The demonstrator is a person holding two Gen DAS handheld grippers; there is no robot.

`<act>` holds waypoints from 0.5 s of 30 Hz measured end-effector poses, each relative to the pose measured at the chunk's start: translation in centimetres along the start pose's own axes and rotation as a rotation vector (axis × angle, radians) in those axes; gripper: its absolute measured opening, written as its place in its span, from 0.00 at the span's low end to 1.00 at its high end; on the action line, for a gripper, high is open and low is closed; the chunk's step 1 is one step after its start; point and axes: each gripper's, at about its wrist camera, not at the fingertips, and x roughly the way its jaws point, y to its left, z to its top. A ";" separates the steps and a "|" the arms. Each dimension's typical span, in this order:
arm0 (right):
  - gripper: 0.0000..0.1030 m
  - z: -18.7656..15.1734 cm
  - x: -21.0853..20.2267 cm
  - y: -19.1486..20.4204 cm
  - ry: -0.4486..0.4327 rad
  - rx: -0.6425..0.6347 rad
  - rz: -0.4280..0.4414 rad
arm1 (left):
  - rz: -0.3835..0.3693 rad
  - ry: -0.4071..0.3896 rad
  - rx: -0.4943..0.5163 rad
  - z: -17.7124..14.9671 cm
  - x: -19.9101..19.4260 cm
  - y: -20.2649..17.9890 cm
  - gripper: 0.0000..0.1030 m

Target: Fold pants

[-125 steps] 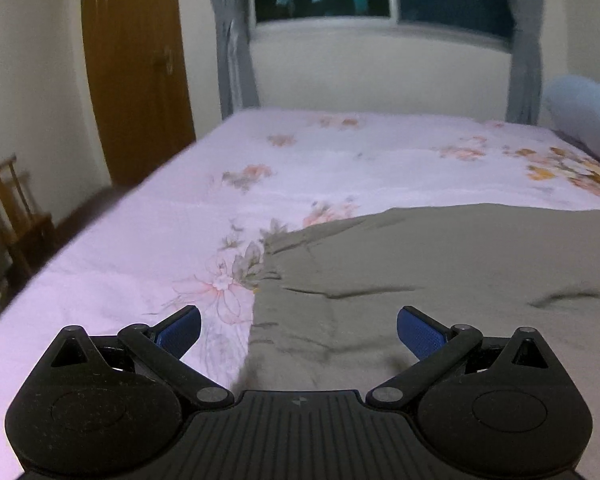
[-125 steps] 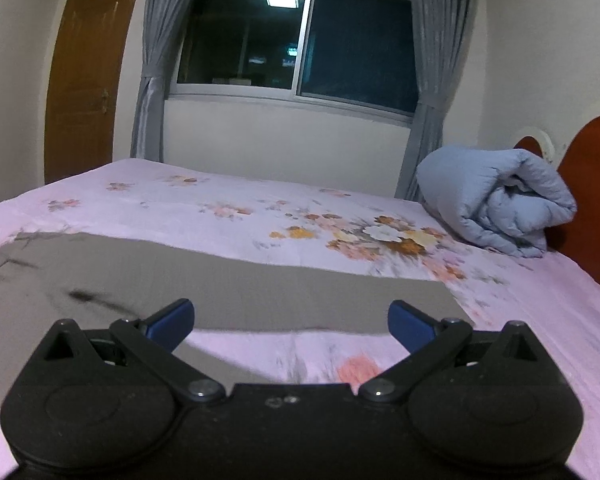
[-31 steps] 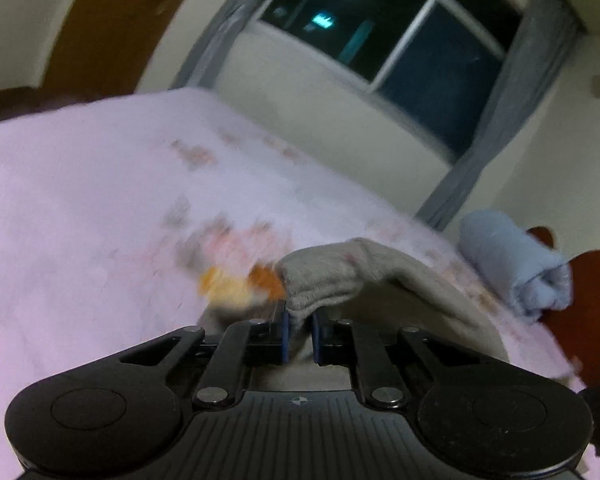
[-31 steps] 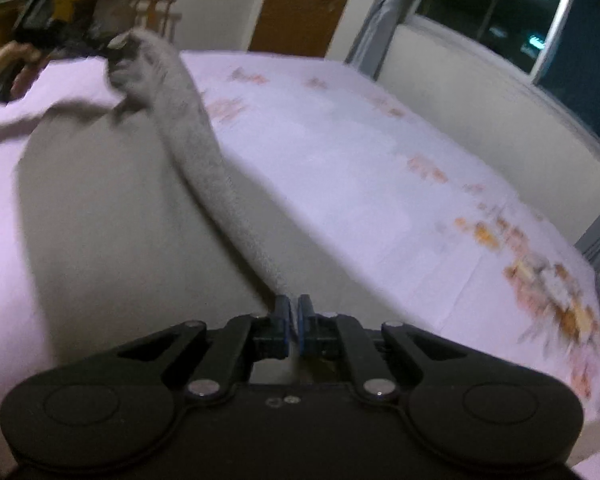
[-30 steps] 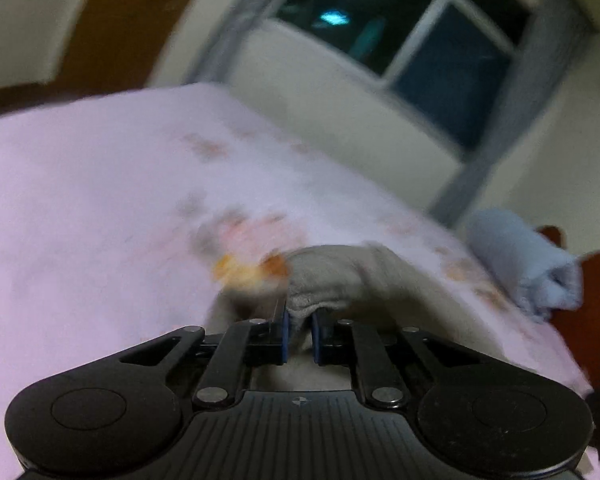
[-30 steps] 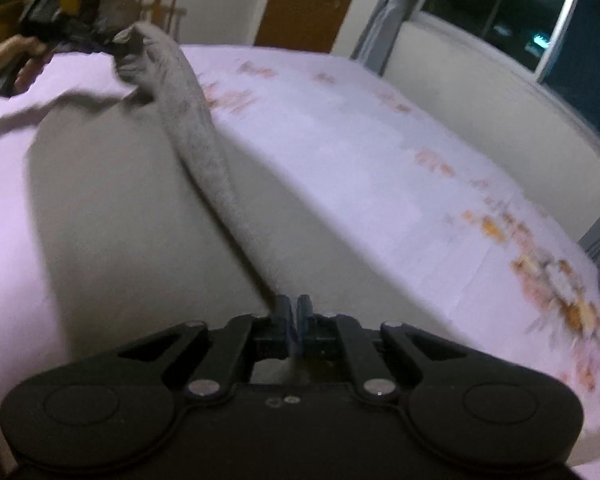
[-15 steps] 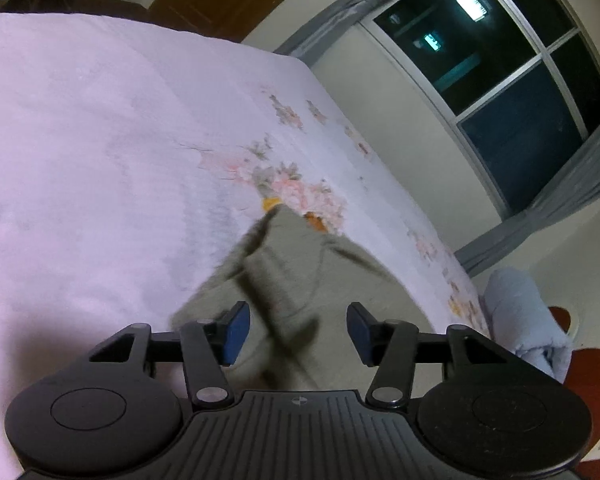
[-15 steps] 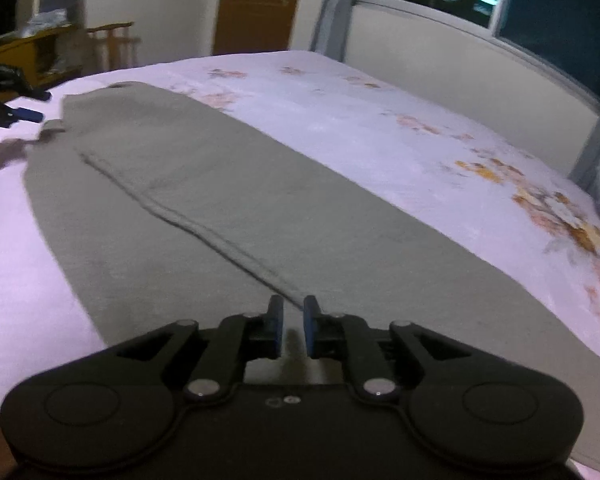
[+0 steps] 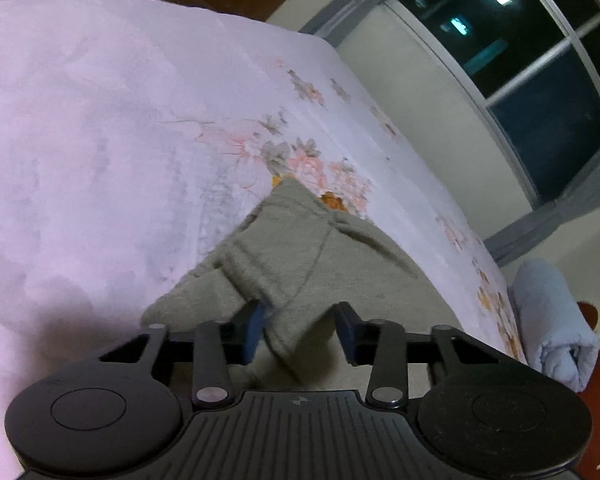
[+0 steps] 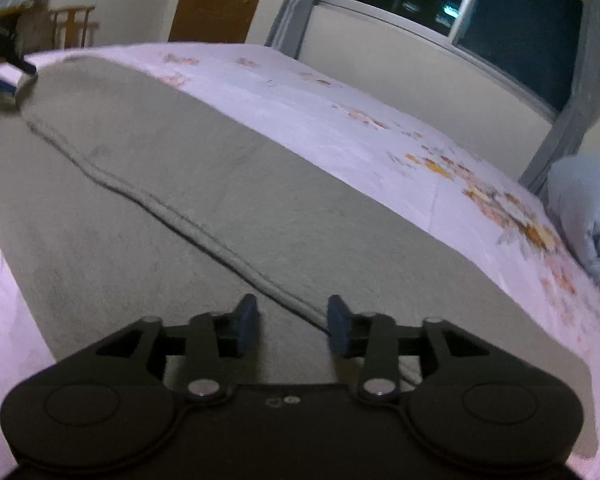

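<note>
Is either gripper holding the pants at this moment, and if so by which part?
Neither. The left gripper is closing around a loose fabric corner of the pants, unclamped; the right gripper is opening over their folded edge.

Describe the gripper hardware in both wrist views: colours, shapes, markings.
Left gripper and right gripper look alike: matte black plastic bodies, two round lobes with circular recesses, angled link arms with silver pivot screws, and blue pads on the fingers. The left has a ribbed centre plate. No cables or sleeves in view.

The right tool (image 10: 292, 326) (jaws opening) hovers over flat grey pants (image 10: 160, 184) on the bed (image 10: 340, 92).
</note>
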 end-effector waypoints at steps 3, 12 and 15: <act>0.33 0.2 0.6 0.9 -0.002 -0.054 -0.017 | -0.002 -0.003 -0.003 -0.1 -0.6 0.4 0.39; 0.15 1.1 2.2 0.9 0.018 -0.063 -0.079 | -0.033 -0.012 -0.107 0.8 0.6 0.9 0.39; 0.07 1.3 2.3 0.7 0.027 -0.058 -0.073 | -0.019 -0.007 -0.109 1.1 1.1 0.8 0.32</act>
